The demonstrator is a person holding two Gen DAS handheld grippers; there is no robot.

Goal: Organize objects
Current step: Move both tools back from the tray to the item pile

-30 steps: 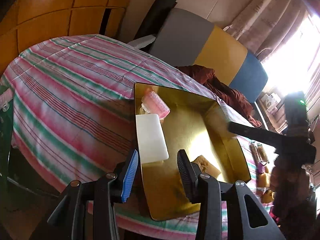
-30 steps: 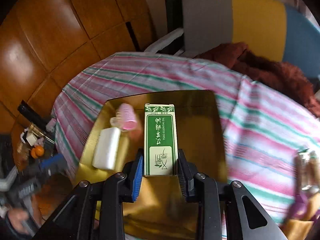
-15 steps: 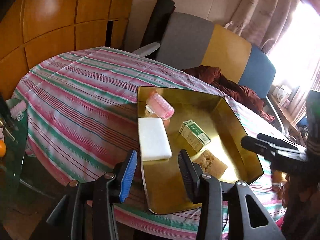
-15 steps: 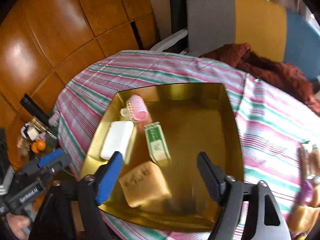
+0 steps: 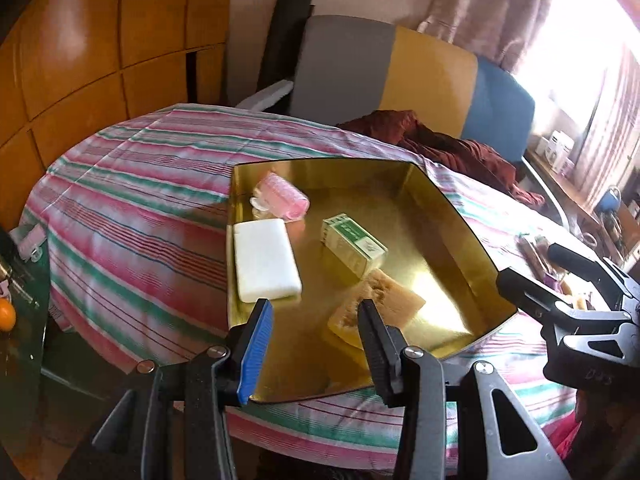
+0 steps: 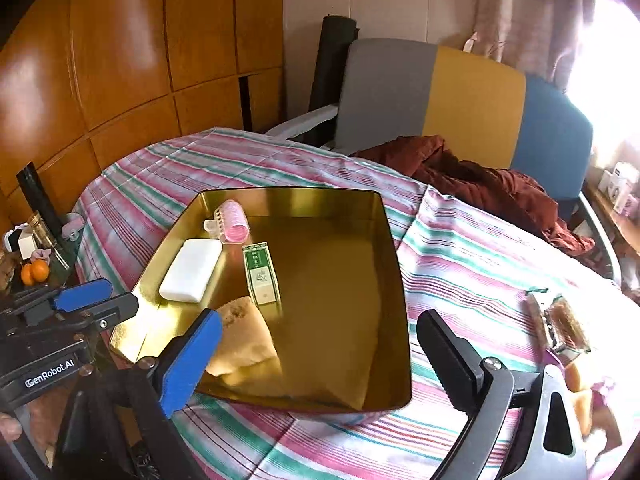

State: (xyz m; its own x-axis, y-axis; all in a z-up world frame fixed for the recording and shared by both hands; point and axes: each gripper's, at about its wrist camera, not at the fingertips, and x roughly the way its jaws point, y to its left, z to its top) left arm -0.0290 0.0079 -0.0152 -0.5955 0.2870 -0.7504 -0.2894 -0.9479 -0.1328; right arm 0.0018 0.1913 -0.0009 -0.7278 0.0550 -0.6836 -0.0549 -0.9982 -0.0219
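Right gripper [image 6: 316,356] jaws just opened wide, empty; left gripper [image 5: 316,344] apparently half-open.

Daylight is flooding in from the overexposed window [image 5: 592,40] at far right, glaring off the gold tray [image 5: 452,296]; fisheye edges are bending.

right gripper [image 6: 316,354] jaws just opened, empty | green box [image 6: 262,274] flat in gold tray [image 6: 394,280]

Wood-panelled wall [image 6: 120,60], a grey-yellow-blue sofa [image 6: 460,96], and curtains [image 5: 500,8] beside a sunlit window [image 5: 580,40].
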